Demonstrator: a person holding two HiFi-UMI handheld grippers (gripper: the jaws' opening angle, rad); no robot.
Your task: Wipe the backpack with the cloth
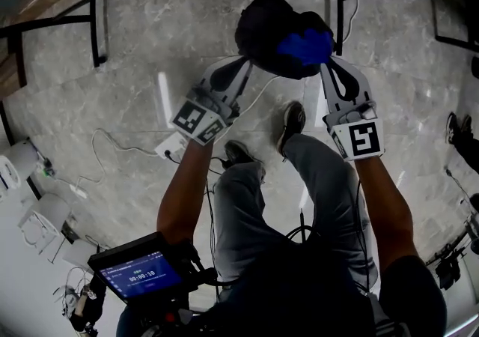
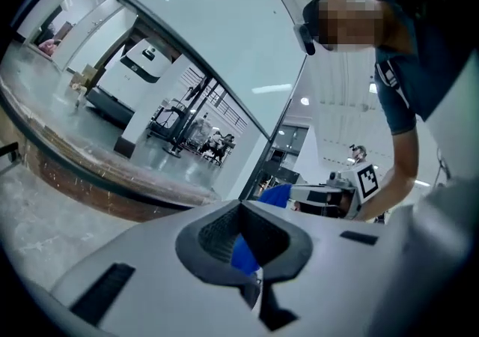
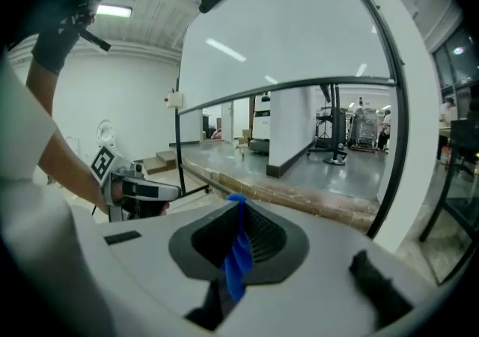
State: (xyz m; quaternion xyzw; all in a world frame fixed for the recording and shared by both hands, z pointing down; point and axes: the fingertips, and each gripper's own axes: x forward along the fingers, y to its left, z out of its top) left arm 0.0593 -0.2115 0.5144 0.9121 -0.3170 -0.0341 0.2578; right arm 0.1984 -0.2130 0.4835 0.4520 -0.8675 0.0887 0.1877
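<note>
In the head view a black backpack (image 1: 271,28) hangs in the air above the floor, with a blue cloth (image 1: 305,46) bunched against its right side. My left gripper (image 1: 249,66) meets the backpack's lower left edge. In the left gripper view its jaws are shut on a thin blue strip (image 2: 243,254), which I take to be part of the backpack. My right gripper (image 1: 327,66) is shut on the blue cloth (image 3: 238,252), a folded edge of which stands between its jaws. Each gripper view shows the other gripper (image 2: 352,182) (image 3: 135,187) close by.
Below the backpack are the person's grey-trousered legs (image 1: 247,208) and dark shoes (image 1: 292,122) on a marble floor. A white power strip (image 1: 169,150) with cables lies at the left. Black metal rails (image 1: 97,17) curve across the far side. A device with a blue screen (image 1: 141,275) sits at the bottom left.
</note>
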